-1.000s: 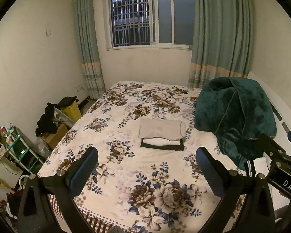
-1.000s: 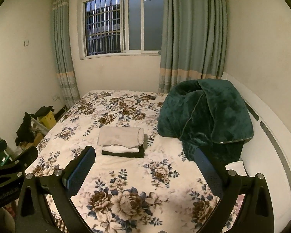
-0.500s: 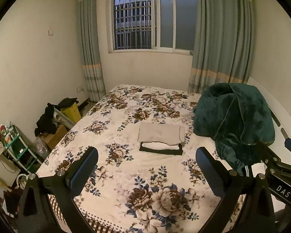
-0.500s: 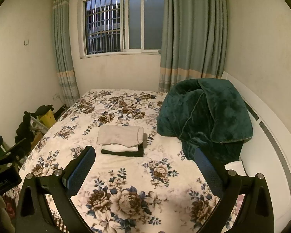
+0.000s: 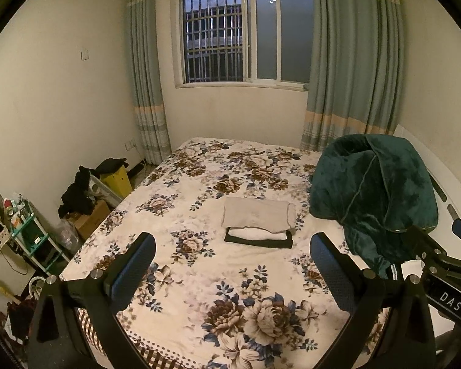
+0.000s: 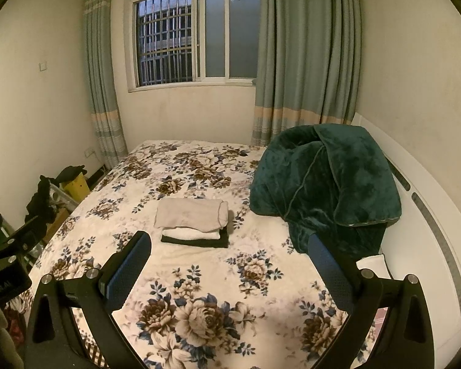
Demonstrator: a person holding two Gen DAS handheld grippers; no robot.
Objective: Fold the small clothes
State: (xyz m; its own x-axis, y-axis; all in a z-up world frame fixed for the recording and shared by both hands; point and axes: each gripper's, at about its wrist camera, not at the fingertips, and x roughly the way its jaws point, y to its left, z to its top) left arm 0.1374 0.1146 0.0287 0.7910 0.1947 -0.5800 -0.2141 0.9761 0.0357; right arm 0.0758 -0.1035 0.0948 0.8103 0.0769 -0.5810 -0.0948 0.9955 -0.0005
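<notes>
The stack of folded clothes [image 5: 258,226] [image 6: 193,223] is lying near the middle of the bed [image 5: 199,276] [image 6: 230,276]: a beige piece on top, a white piece under it, a dark piece at the bottom. The left gripper [image 5: 230,264] and right gripper [image 6: 229,261] are hovering over the near end of the bed, both spread wide and gripping nothing, well apart from the stack. A green blanket [image 5: 375,190] [image 6: 325,184] is sitting heaped to the right of the stack.

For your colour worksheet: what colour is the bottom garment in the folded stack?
Black, clearest in the right wrist view.
</notes>
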